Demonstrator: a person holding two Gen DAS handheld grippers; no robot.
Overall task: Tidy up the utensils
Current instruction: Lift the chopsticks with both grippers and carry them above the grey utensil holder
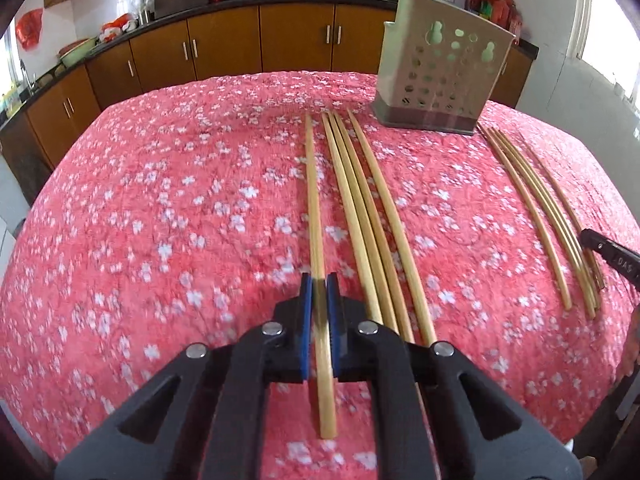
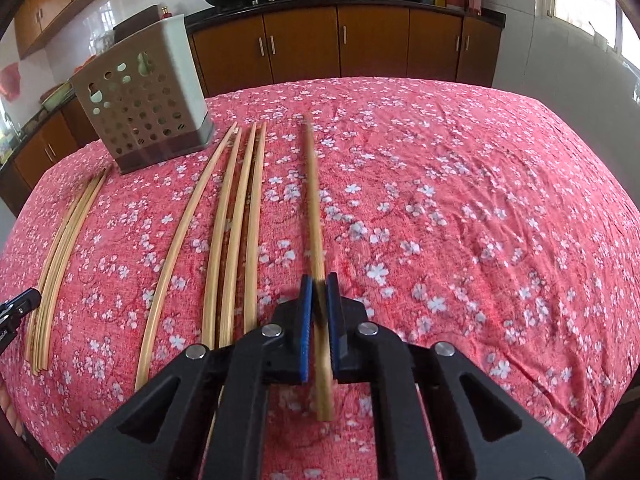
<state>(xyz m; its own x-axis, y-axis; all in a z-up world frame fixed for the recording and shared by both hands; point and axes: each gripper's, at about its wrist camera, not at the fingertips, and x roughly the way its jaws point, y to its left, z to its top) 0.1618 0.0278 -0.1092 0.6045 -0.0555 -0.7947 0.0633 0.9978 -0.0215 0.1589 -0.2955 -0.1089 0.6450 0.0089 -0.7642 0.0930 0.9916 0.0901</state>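
Observation:
My left gripper [image 1: 319, 280] is shut on a bamboo chopstick [image 1: 314, 200] that points away over the pink floral tablecloth. Three loose chopsticks [image 1: 360, 208] lie just right of it. My right gripper [image 2: 319, 280] is shut on another chopstick [image 2: 314, 200], blurred. Several chopsticks [image 2: 236, 220] lie left of it, and a further bundle [image 2: 60, 240] at the far left. The perforated beige utensil holder [image 1: 436, 68] stands upright at the back; it also shows in the right wrist view [image 2: 148, 108].
The table carries a pink tablecloth [image 1: 160, 220] and drops off at its edges. Brown kitchen cabinets [image 1: 260, 44] and a counter with woks stand behind. The other gripper's tip [image 1: 600, 248] shows at the right edge, beside a chopstick group [image 1: 540, 208].

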